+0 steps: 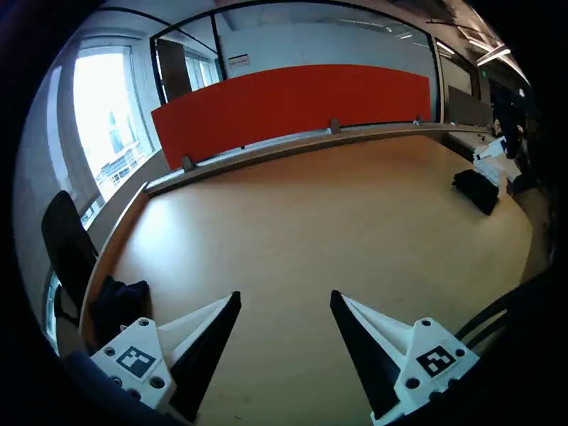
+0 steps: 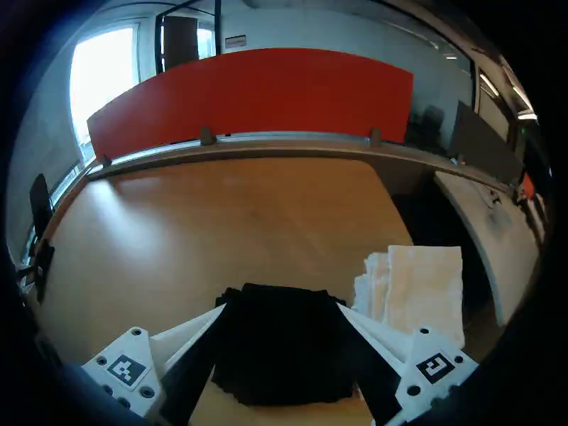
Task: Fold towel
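In the right gripper view a black folded towel [image 2: 284, 344] lies on the wooden table [image 2: 213, 213], right between the spread fingers of my right gripper [image 2: 282, 307]. Its jaws stand wide apart, and the towel's edges reach both fingers. The left gripper [image 1: 284, 297] hovers open over bare tabletop [image 1: 305, 213] with nothing between its fingers. From there the same black towel [image 1: 476, 189] appears far off near the table's right edge.
A stack of white folded towels [image 2: 419, 284] sits just right of the black one, near the table's edge. A red partition [image 1: 291, 103] runs along the table's far side. A dark chair [image 1: 67, 245] and a dark bundle [image 1: 119, 305] stand at the left end.
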{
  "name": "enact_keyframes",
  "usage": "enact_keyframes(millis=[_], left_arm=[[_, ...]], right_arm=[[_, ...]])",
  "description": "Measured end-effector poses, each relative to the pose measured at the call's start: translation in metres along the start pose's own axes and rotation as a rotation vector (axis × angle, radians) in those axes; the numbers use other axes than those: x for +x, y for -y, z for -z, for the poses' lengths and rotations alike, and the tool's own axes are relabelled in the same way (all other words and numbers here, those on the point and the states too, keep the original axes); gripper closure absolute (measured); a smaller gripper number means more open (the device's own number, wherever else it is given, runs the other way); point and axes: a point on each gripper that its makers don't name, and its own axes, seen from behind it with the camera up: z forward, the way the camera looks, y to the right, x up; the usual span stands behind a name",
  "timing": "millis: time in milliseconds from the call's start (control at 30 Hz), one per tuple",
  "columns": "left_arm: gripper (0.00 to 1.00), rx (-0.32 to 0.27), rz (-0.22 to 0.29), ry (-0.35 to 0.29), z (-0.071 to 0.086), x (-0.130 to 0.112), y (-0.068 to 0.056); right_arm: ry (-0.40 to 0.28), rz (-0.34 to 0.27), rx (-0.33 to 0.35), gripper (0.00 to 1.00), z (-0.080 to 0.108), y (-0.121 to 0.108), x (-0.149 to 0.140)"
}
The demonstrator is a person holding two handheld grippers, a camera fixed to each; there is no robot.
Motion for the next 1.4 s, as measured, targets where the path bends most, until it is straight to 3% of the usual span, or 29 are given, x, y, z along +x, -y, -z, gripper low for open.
enact_keyframes(millis=[700,1400], left_arm=[[0.07,-0.002,-0.012,-0.001,0.008,-0.003,-0.002],[0.07,0.017,-0.021,0.027,0.017,-0.016,0.002]], right_arm=[[0.047,0.022,-0.004,0.0,0.005,0.008,-0.051],[0.177,0.066,-0.002,0.0,-0.025,-0.007,-0.117]])
